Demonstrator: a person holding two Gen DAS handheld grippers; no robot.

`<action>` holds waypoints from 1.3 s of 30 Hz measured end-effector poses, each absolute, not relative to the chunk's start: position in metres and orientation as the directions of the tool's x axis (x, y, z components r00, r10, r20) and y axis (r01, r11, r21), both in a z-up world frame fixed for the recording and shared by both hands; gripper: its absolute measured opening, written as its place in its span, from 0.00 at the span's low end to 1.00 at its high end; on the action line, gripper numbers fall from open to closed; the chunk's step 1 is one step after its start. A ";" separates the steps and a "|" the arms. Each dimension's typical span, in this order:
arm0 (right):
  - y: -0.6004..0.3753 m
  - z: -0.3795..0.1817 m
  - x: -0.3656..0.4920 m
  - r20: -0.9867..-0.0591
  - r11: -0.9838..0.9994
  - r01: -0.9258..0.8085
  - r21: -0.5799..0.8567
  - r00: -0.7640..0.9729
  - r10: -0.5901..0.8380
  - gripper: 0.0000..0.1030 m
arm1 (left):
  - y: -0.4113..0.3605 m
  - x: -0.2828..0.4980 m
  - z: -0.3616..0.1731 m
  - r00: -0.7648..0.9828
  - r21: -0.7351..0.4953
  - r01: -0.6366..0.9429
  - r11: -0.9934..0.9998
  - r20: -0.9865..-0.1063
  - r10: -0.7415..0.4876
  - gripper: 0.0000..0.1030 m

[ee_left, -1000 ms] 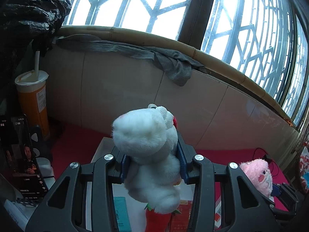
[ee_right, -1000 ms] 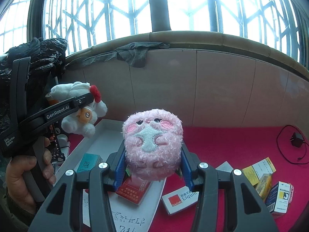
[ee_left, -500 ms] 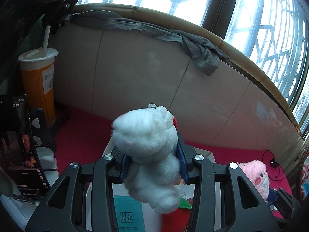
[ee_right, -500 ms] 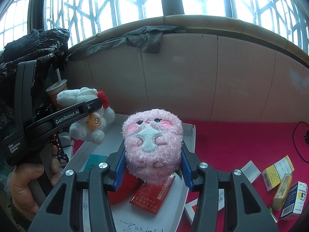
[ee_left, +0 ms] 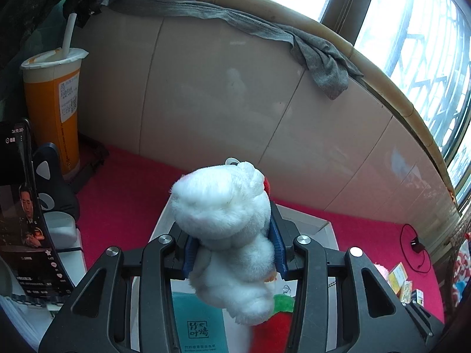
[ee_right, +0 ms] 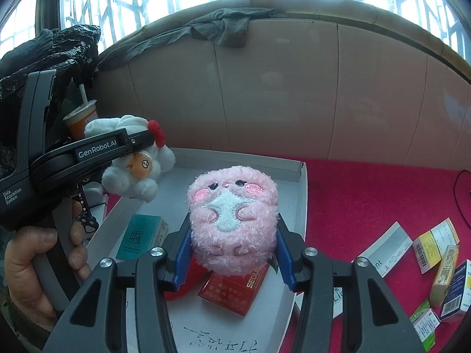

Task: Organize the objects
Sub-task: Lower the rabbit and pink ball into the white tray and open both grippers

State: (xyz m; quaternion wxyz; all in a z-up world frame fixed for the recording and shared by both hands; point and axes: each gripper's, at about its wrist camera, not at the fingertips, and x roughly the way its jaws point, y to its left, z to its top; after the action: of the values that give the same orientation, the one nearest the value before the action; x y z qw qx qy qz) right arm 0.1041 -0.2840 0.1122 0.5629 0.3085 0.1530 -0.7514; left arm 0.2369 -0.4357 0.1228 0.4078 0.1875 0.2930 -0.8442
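Holding both toys over the tray (ee_right: 297,206): left gripper (ee_left: 234,251) clamps the white plush (ee_left: 226,220), right gripper (ee_right: 232,257) the pink plush (ee_right: 232,217); set each on bare tray, clear of the boxes.

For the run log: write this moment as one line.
left gripper: shut on white plush toy | right gripper: shut on pink plush toy | both above white cardboard tray
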 end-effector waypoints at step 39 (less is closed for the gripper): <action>-0.275 0.108 0.138 -0.607 -0.283 0.959 0.024 -0.211 -0.766 0.93 | -0.416 0.245 0.158 -0.551 -0.279 0.834 -0.475 -0.437 -0.711 1.00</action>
State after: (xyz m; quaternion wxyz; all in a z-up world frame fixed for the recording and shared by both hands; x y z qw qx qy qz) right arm 0.1380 -0.2751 0.1080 0.5701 0.2632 0.1828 -0.7565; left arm 0.2449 -0.4161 0.1577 0.4551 0.1316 0.2349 -0.8487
